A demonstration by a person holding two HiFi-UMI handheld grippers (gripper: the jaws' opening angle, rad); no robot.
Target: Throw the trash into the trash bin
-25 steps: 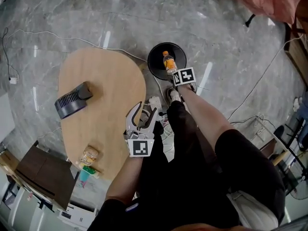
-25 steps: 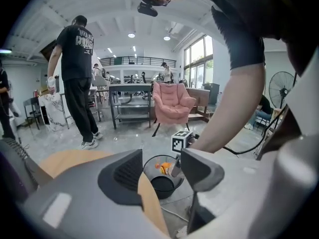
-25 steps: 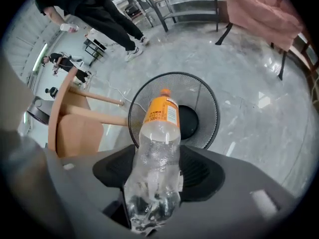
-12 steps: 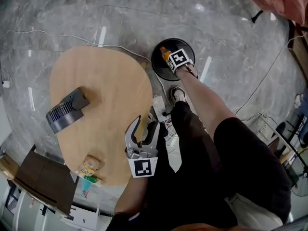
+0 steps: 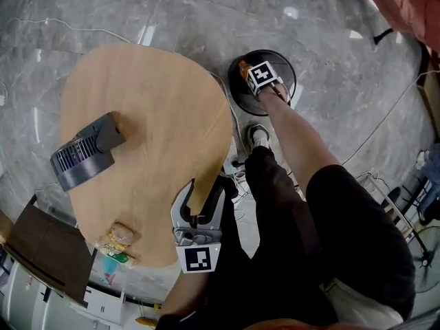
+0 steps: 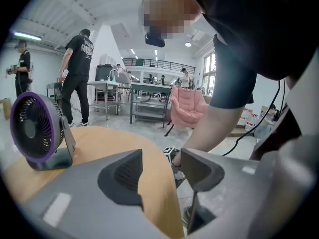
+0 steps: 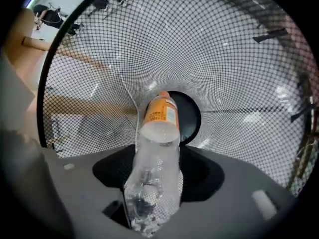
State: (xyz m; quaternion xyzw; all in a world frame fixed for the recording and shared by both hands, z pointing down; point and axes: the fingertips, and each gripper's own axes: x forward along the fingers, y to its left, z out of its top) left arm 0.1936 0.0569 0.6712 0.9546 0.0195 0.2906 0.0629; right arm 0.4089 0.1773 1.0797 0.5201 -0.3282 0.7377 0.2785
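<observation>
Right gripper view: we have lowered the right tool (image 7: 152, 193), clamped on the bottle (image 7: 158, 133), into the trash bin (image 7: 239, 68); release should follow. Left tool (image 6: 162, 169) gapes empty.

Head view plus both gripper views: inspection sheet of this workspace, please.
surface: wooden table, mostly bare.
job's things: bottle pointing down into the mesh bin; wrappers at the table's near edge.
clutter: fan on the table.
grippers: right gripper shut on the bottle; left gripper open, empty, at the table edge.
cables: white leads on the floor by the feet.
surroundings: grey marble floor; people standing beyond the table.
</observation>
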